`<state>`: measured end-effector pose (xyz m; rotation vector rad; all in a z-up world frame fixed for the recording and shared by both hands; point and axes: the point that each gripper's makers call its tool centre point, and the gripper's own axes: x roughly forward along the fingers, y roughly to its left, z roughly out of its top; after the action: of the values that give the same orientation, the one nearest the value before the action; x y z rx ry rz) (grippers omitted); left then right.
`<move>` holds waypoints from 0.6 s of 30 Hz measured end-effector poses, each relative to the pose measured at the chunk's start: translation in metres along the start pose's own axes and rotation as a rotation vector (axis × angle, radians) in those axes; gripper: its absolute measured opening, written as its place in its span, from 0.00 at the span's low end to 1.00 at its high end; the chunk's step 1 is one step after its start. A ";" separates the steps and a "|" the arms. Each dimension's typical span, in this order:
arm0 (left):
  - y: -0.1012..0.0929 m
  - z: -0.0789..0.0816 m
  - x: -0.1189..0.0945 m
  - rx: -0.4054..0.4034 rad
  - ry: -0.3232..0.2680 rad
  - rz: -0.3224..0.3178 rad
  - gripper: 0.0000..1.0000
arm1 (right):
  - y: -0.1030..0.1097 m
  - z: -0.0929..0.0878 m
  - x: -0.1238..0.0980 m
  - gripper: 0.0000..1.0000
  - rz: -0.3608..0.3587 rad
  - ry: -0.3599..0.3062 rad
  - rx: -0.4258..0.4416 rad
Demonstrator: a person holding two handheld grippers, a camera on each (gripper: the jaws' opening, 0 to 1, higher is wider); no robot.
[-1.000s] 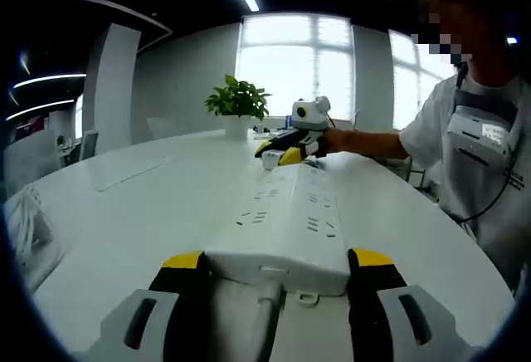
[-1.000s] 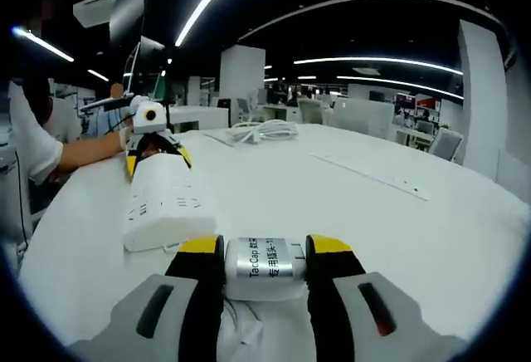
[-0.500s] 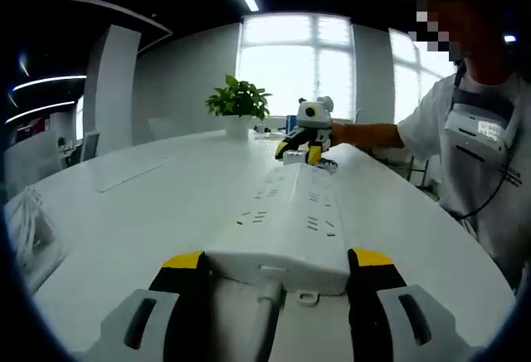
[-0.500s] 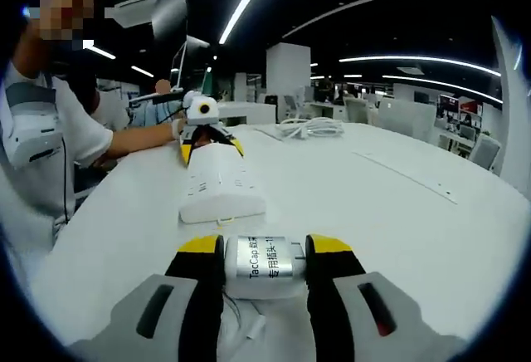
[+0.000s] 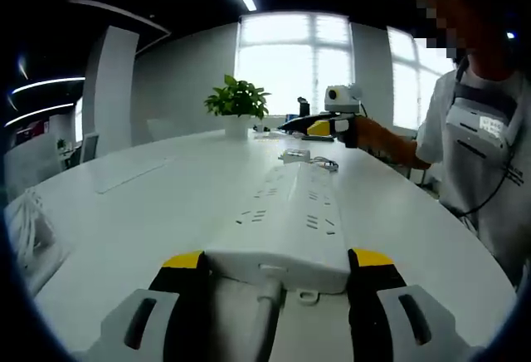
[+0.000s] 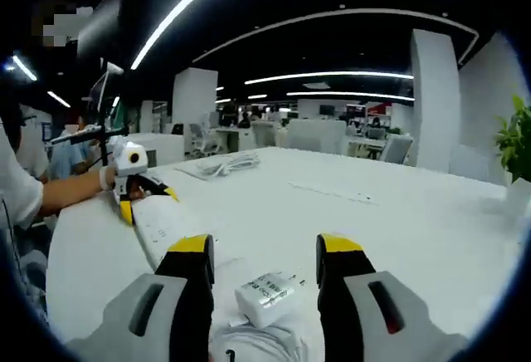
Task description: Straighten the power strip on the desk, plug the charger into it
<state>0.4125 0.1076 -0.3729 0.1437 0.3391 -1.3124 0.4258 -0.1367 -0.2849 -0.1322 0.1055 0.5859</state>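
A long white power strip [image 5: 290, 212] lies on the white desk [image 5: 124, 212], running away from me. My left gripper [image 5: 278, 264] is shut on its near, corded end, one yellow-tipped jaw on each side. Beyond the strip's far end the small white charger [image 5: 294, 156] rests on the desk with its thin cable. My right gripper [image 5: 319, 127] hovers above and past it. In the right gripper view that gripper [image 6: 265, 250] stands open over the charger [image 6: 270, 294], which lies tilted between and below the jaws. The strip [image 6: 162, 229] stretches left to the left gripper [image 6: 141, 200].
A potted plant [image 5: 238, 100] stands at the desk's far side near the window. A bundle of white cable [image 6: 220, 163] lies further along the desk. A person in a white shirt [image 5: 481, 154] stands at the right edge. A flat grey panel [image 5: 133, 171] sits left.
The right gripper has opened and let go of the charger, then lifted up and away. The charger now lies on the desk. The left gripper and the strip have stayed put.
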 end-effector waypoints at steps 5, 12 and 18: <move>0.000 0.000 0.000 0.000 0.000 0.001 0.68 | -0.015 -0.003 -0.005 0.62 -0.321 -0.015 -0.033; 0.001 0.000 0.000 0.005 0.002 0.003 0.68 | -0.020 -0.020 0.004 0.61 -0.480 0.080 -0.137; 0.001 -0.001 -0.001 0.009 0.004 0.005 0.68 | -0.020 -0.035 0.020 0.56 -0.492 0.124 -0.102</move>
<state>0.4136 0.1093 -0.3734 0.1551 0.3359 -1.3093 0.4519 -0.1478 -0.3203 -0.2843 0.1569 0.0910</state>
